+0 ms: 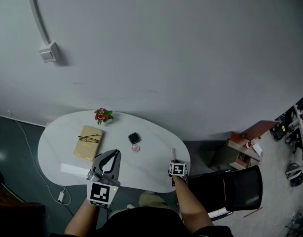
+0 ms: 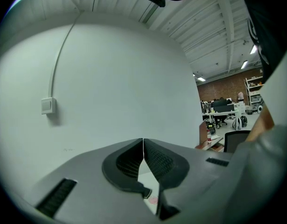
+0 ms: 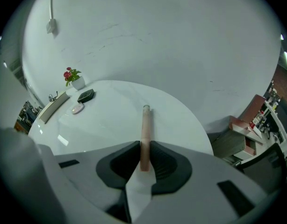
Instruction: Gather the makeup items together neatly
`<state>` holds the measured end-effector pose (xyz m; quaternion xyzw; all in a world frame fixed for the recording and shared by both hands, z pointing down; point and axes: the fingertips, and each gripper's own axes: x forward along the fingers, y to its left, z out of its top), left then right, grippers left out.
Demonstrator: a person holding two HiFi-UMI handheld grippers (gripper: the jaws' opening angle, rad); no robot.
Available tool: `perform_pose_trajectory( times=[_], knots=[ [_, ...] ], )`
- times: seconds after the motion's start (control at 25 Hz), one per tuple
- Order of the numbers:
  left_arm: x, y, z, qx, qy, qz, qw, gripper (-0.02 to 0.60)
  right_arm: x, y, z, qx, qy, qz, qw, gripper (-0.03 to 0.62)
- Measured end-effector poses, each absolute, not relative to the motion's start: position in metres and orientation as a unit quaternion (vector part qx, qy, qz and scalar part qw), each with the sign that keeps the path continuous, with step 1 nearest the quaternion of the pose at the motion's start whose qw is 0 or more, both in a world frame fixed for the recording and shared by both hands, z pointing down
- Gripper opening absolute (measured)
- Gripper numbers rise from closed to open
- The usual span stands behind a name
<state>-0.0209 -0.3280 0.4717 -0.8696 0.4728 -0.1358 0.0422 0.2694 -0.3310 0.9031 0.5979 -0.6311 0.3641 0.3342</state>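
Observation:
My right gripper (image 3: 144, 146) is shut on a slim pink makeup tube (image 3: 145, 125) that sticks out past the jaws, over the near right part of the white oval table (image 1: 156, 132). In the head view the tube (image 1: 173, 154) rises from the right gripper (image 1: 174, 161). A black compact (image 1: 134, 138) and a small round pink item (image 1: 135, 148) lie mid-table; the right gripper view shows the compact (image 3: 86, 95) and the pink item (image 3: 77, 108) at far left. My left gripper (image 1: 113, 154) hovers over the near edge, its jaws shut (image 2: 143, 143) with nothing between them.
A tan book with glasses on it (image 1: 88, 142) lies on the table's left, a small potted red flower (image 1: 103, 115) at the back edge, a flat white object (image 1: 75, 169) at the near left edge. A black chair (image 1: 230, 189) stands to the right of the table.

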Motion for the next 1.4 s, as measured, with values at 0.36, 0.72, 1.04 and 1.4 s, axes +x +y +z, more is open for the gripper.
perform_pose_trajectory(
  times=[0.36, 0.72, 1.04, 1.4],
  knots=[
    [-0.016, -0.319, 0.466, -0.872, 0.465, -0.141, 0.057, 0.025, 0.265, -0.330, 0.903, 0.589, -0.639, 0.361, 0.338, 0.114],
    [-0.022, -0.309, 0.461, -0.871, 0.468, -0.138, 0.061, 0.025, 0.264, -0.328, 0.894, 0.590, -0.642, 0.355, 0.338, 0.140],
    [-0.027, -0.299, 0.456, -0.870, 0.473, -0.126, 0.058, 0.025, 0.265, -0.327, 0.871, 0.593, -0.653, 0.345, 0.321, 0.161],
    [-0.041, -0.292, 0.459, -0.864, 0.486, -0.124, 0.050, 0.025, 0.239, -0.350, 0.838, 0.580, -0.684, 0.314, 0.311, 0.161]
  ],
)
